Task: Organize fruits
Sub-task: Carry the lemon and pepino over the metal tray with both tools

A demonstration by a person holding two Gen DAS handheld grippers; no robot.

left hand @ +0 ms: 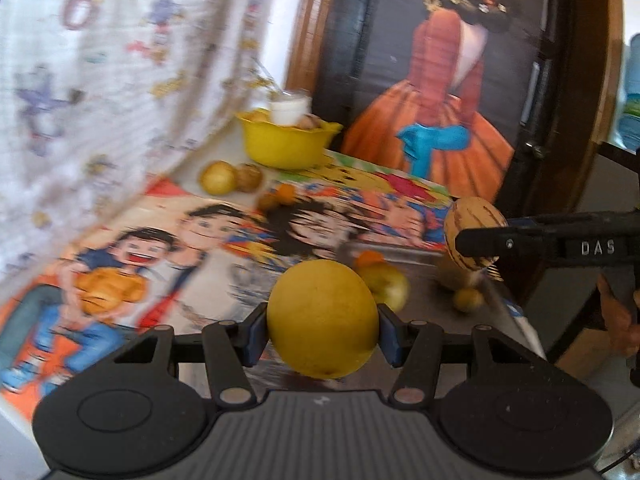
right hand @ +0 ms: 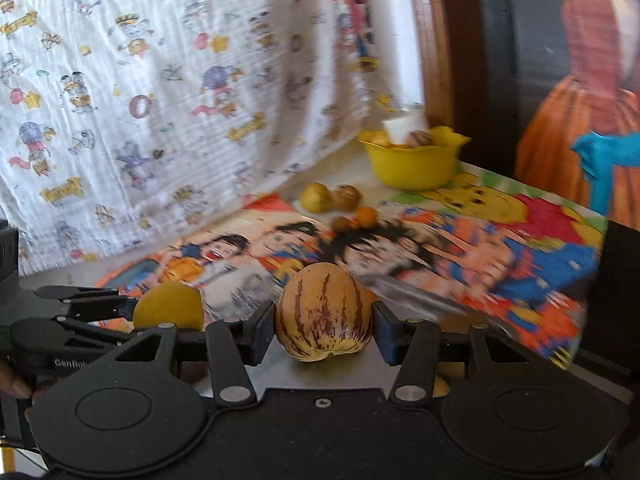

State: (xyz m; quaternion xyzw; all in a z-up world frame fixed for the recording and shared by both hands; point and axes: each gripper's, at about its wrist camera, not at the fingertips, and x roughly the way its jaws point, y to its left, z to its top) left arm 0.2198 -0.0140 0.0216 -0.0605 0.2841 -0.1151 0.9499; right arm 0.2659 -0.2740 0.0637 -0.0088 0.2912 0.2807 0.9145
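Observation:
My left gripper [left hand: 323,330] is shut on a yellow lemon [left hand: 322,318], held above the cartoon-print table [left hand: 160,232]. My right gripper [right hand: 324,328] is shut on a tan pepino melon with purple streaks [right hand: 323,314]; it also shows in the left wrist view [left hand: 472,236] at the right, with the right gripper's black body. The lemon shows in the right wrist view [right hand: 170,306] at the left. A yellow bowl [left hand: 286,142] with fruits stands at the table's far end. A green apple [left hand: 386,286] and small fruits lie on the table beneath.
Two round yellow-brown fruits [left hand: 230,178] and two small orange fruits [left hand: 278,198] lie near the bowl. A white cup [left hand: 290,108] sits in the bowl. A printed cloth [right hand: 160,100] hangs at the left. A painted dark door [left hand: 448,80] stands behind the table.

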